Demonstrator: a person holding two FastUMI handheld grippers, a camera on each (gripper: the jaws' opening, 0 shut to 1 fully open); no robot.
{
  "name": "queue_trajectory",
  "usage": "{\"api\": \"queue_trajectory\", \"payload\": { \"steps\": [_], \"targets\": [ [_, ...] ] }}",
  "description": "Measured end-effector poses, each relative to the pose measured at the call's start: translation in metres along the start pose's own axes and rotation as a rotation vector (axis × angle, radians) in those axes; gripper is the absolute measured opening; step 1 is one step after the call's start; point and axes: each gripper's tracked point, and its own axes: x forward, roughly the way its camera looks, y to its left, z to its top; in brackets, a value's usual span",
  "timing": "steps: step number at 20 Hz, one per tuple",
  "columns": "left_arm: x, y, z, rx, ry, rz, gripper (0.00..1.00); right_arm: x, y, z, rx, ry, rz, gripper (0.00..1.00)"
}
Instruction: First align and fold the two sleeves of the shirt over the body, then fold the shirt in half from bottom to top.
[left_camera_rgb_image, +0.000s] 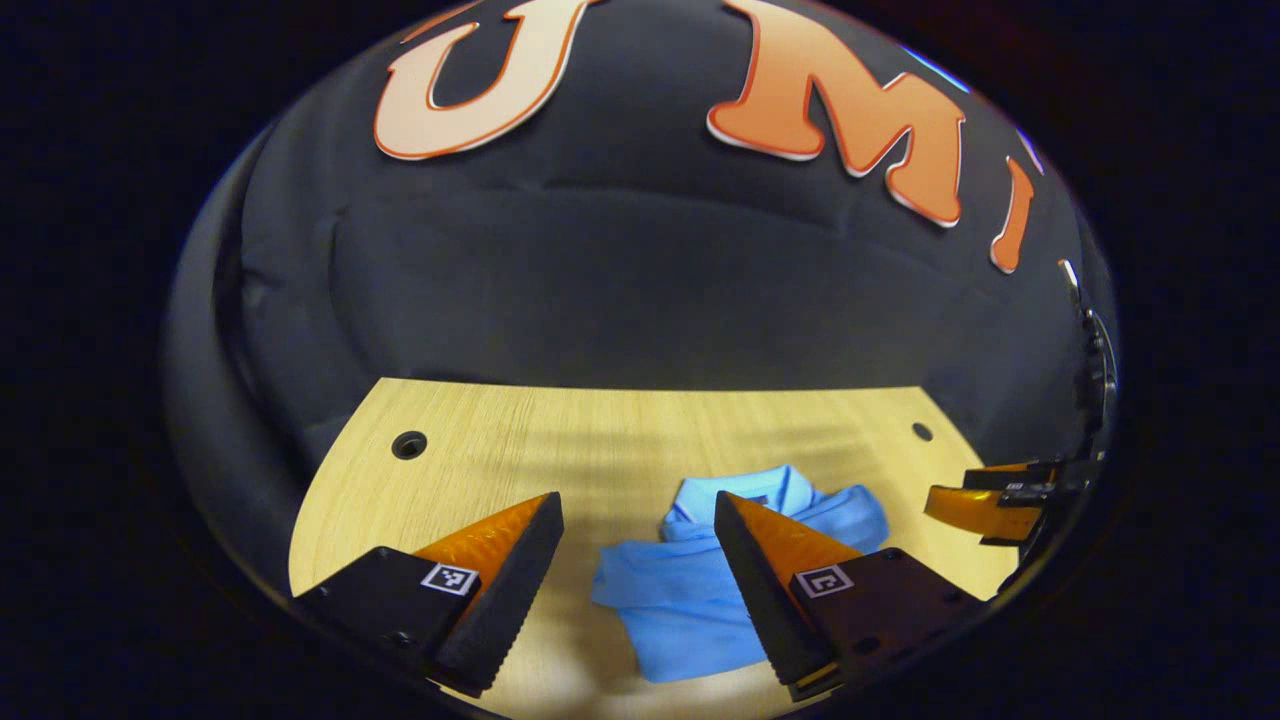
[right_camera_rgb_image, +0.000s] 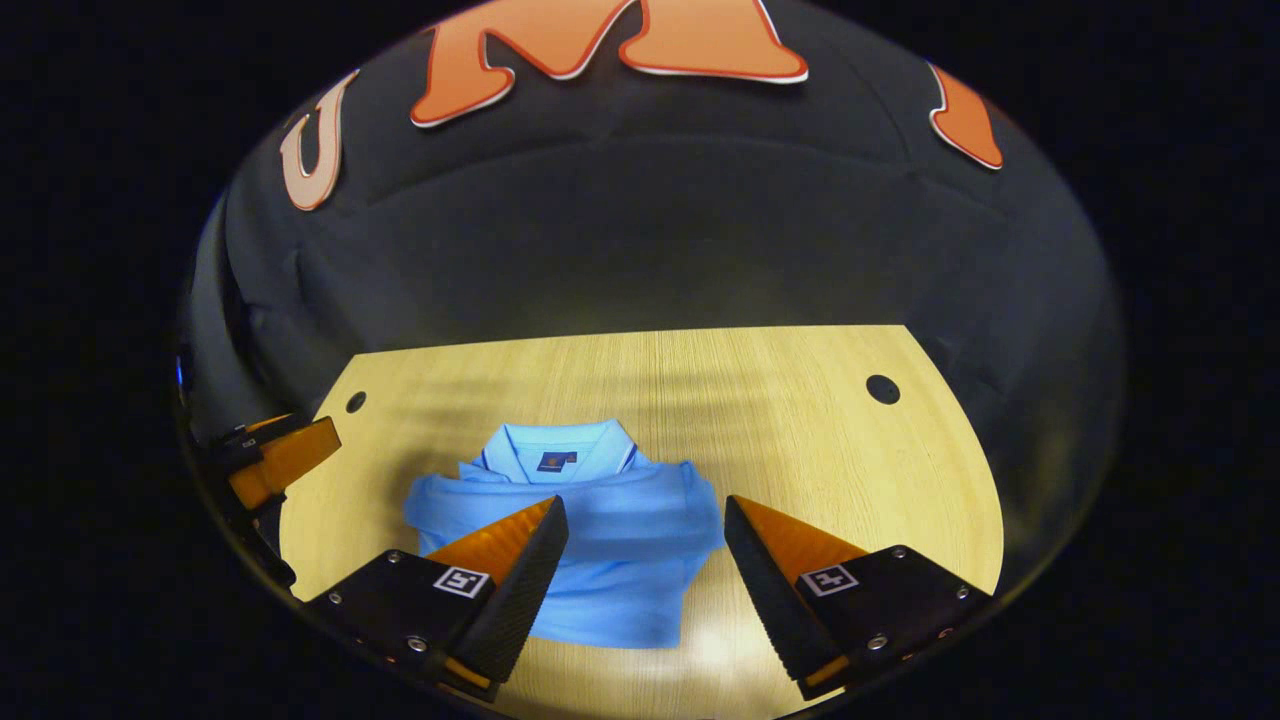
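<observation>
A light blue polo shirt (right_camera_rgb_image: 600, 545) lies folded on the wooden table (right_camera_rgb_image: 780, 400), collar toward the far wall, sleeves over the body. In the left gripper view the shirt (left_camera_rgb_image: 680, 590) sits ahead, partly behind the right-hand finger. My left gripper (left_camera_rgb_image: 638, 525) hovers above it, open, nothing between the fingers. My right gripper (right_camera_rgb_image: 646, 528) is open too, held over the shirt's near right part and touching nothing. The right gripper (left_camera_rgb_image: 990, 505) shows at the right edge of the left gripper view, and the left gripper (right_camera_rgb_image: 285, 460) at the left edge of the right gripper view.
The table has round holes near its far corners (left_camera_rgb_image: 409, 444) (right_camera_rgb_image: 882, 389). Black cloth walls close in the table at the back and sides. Bare wood lies to the left of the shirt (left_camera_rgb_image: 450, 480) and to its right (right_camera_rgb_image: 850, 470).
</observation>
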Motion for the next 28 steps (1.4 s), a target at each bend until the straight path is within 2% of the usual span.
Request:
{"api": "queue_trajectory", "payload": {
  "steps": [7, 11, 16, 22, 25, 28],
  "targets": [
    [-0.081, -0.018, 0.027, 0.026, -0.216, 0.025, 0.99, -0.069, -0.032, -0.004, 0.034, -0.154, -0.054, 0.97],
    [-0.123, -0.023, 0.024, -0.008, -0.263, 0.047, 0.99, -0.113, -0.047, -0.003, 0.017, -0.217, -0.048, 0.97],
    [-0.168, -0.032, 0.034, -0.023, -0.355, 0.076, 0.99, -0.164, -0.057, 0.012, -0.001, -0.365, -0.041, 0.97],
    [-0.203, -0.046, 0.04, 0.005, -0.424, 0.083, 0.98, -0.19, -0.05, 0.015, -0.004, -0.437, -0.013, 0.96],
    [-0.212, -0.042, 0.042, 0.009, -0.442, 0.112, 0.99, -0.199, -0.05, 0.015, 0.014, -0.459, -0.026, 0.96],
    [-0.216, -0.044, 0.047, 0.028, -0.451, 0.096, 0.99, -0.203, -0.047, 0.015, 0.03, -0.469, -0.041, 0.96]
  ]
}}
